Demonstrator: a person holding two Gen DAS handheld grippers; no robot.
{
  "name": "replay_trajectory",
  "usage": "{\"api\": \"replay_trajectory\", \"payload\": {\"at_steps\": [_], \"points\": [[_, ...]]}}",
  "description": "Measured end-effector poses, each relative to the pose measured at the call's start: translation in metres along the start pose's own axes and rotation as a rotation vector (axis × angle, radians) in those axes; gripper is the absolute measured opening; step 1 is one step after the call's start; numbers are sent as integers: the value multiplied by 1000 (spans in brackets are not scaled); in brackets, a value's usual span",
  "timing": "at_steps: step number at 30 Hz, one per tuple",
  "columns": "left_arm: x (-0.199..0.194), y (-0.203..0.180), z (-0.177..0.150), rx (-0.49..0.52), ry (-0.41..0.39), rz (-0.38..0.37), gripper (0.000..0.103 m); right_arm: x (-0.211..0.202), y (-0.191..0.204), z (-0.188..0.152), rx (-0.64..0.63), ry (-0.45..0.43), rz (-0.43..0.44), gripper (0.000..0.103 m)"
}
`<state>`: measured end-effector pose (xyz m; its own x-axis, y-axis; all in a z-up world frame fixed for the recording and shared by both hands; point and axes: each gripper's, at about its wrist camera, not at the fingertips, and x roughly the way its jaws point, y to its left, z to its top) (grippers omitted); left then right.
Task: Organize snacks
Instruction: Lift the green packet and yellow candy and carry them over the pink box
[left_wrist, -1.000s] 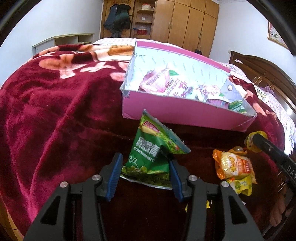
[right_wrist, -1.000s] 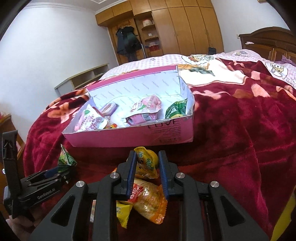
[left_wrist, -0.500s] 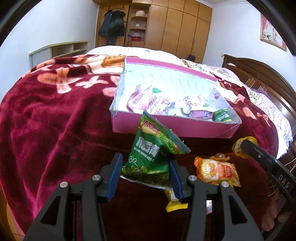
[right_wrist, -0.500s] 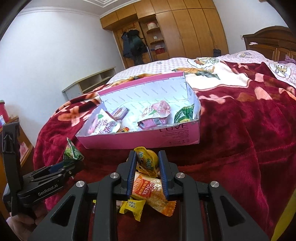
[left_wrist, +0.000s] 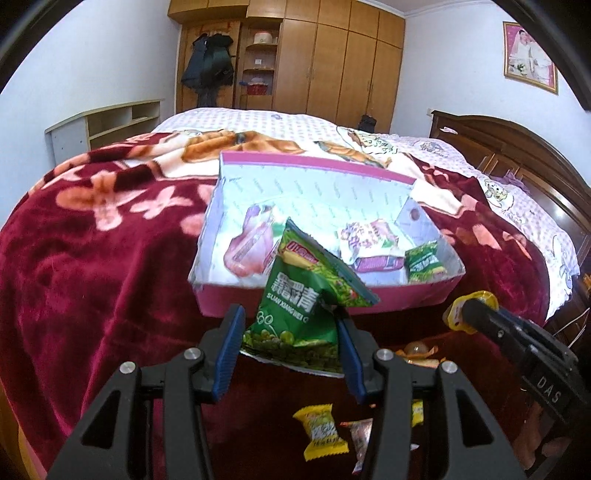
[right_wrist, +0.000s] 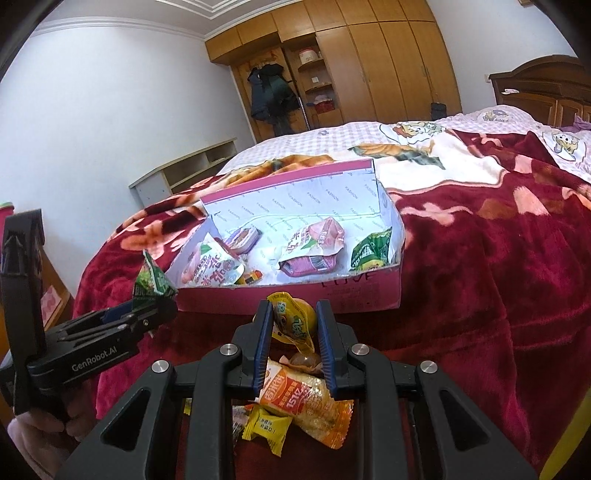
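My left gripper (left_wrist: 290, 334) is shut on a green pea snack bag (left_wrist: 301, 301), held above the blanket in front of the pink box (left_wrist: 280, 299). The bag also shows in the right wrist view (right_wrist: 151, 282). My right gripper (right_wrist: 294, 325) is shut on a small yellow jelly cup (right_wrist: 295, 321), raised just before the box's front wall (right_wrist: 295, 297). The box holds several snack packets, pink ones (right_wrist: 314, 247) and a green one (right_wrist: 371, 251). On the blanket below lie an orange packet (right_wrist: 306, 404) and a yellow candy (right_wrist: 267, 426).
The box sits on a dark red flowered blanket (left_wrist: 92, 258) on a bed. A wooden headboard (left_wrist: 517, 155) stands to the right, wardrobes (left_wrist: 325, 62) at the back and a low shelf (left_wrist: 107, 125) to the left. Loose candies (left_wrist: 321, 430) lie under my left gripper.
Both grippers have risen with their snacks and tilted up, so the box interior and the room show more. The orange packet and candies stay on the blanket below.
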<state>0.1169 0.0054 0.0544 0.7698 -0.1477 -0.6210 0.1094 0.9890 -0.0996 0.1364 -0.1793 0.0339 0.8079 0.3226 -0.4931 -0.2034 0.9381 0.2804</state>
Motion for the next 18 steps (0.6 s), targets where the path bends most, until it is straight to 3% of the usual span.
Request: {"api": "replay_trajectory", "payload": {"at_steps": [18], "points": [[39, -20, 46, 39, -11, -15, 51, 7, 2, 23, -50, -18, -6, 25]]}}
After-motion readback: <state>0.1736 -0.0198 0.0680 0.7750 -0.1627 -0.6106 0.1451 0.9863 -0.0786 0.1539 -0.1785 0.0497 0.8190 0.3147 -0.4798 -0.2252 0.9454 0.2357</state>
